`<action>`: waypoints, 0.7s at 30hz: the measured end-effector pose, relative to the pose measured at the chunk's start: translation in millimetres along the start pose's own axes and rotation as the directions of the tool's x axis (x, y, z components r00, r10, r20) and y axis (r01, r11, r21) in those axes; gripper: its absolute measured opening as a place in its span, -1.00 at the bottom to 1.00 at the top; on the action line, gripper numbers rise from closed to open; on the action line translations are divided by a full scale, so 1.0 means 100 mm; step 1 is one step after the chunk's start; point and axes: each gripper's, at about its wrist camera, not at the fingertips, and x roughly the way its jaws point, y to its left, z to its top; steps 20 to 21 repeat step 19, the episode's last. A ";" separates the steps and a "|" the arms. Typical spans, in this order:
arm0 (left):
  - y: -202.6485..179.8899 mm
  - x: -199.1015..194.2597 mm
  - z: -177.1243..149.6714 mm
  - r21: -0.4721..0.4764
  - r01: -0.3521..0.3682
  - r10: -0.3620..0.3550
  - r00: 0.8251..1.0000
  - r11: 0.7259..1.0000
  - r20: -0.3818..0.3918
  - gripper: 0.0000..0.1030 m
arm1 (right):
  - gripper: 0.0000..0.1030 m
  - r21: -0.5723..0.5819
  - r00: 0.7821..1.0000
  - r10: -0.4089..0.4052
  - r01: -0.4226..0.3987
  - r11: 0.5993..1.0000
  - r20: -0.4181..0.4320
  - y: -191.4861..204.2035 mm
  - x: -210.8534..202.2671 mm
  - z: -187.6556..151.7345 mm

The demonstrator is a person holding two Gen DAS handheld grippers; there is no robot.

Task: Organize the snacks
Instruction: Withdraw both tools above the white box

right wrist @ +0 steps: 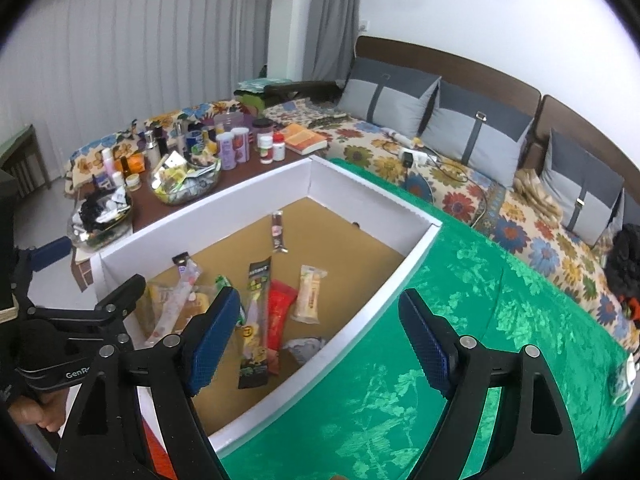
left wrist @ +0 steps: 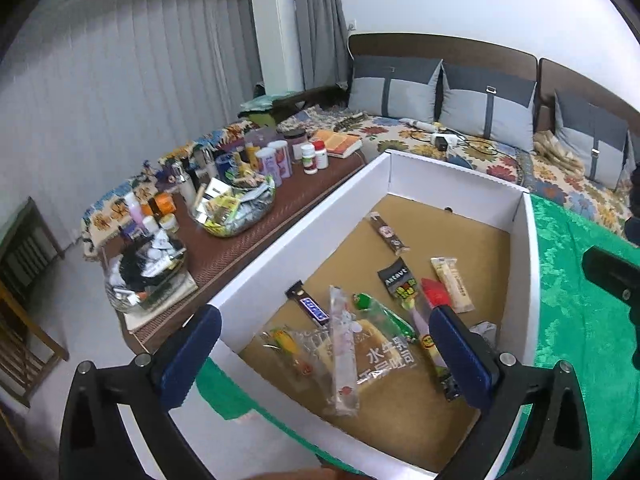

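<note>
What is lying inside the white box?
Inside the white box, on its brown floor, lie loose snack packets: a red packet, a pale packet, a dark stick, and a crumpled wrapper. Overlapping packets hide whatever lies beneath them.

Grey cushions [left wrist: 486,98] are leaning along the far sofa back; an orange book [right wrist: 302,138] is lying near bottles [right wrist: 266,148] on the left desk [left wrist: 248,248]; curtains [right wrist: 120,40] are hanging behind.
</note>
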 end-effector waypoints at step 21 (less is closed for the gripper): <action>0.05 0.07 -0.02 -0.043 0.046 -0.047 0.999 0.998 -0.016 0.99 | 0.64 0.000 0.999 0.028 -0.028 1.000 -0.027 0.07 0.10 0.00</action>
